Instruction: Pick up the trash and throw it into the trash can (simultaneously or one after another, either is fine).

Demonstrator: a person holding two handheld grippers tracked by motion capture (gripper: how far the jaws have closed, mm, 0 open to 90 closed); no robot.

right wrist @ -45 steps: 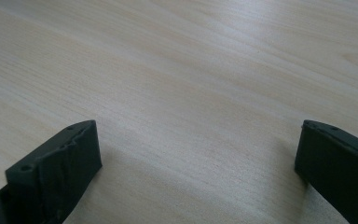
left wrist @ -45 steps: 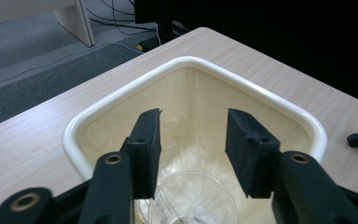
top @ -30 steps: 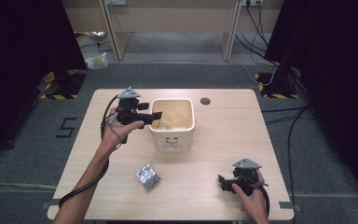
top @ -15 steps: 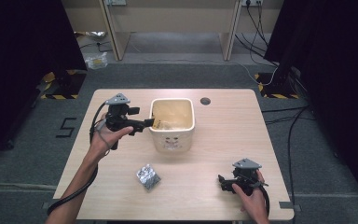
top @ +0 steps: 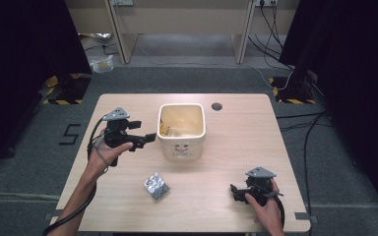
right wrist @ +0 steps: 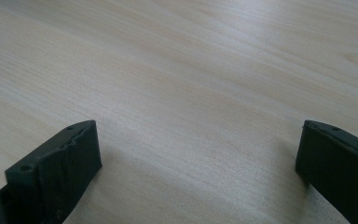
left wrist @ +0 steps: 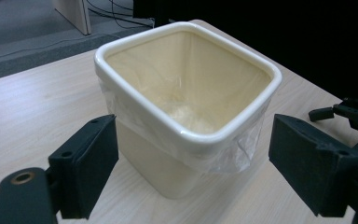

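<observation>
A cream square bin [top: 181, 130] with a clear plastic liner stands at the middle of the table, with pale scraps at its bottom [left wrist: 186, 114]. My left gripper [top: 149, 139] hovers just left of the bin, pointing at its side, apart from it. Its jaws stand wide open and hold nothing, with the bin's corner [left wrist: 186, 140] framed between them. A crumpled silver wad [top: 156, 186] lies on the table in front of the bin. My right gripper [top: 235, 192] rests low near the front right corner, open [right wrist: 198, 140] over bare wood, empty.
The light wooden table [top: 236, 142] has a dark round hole [top: 217, 106] behind the bin. Cables trail from both grippers. My right gripper [left wrist: 354, 112] shows at the far right of the left gripper view. Grey floor and dark curtains surround the table.
My left gripper has drawn back from the bin's rim, moving left and toward the person. The right gripper, bin and silver wad have stayed put.
</observation>
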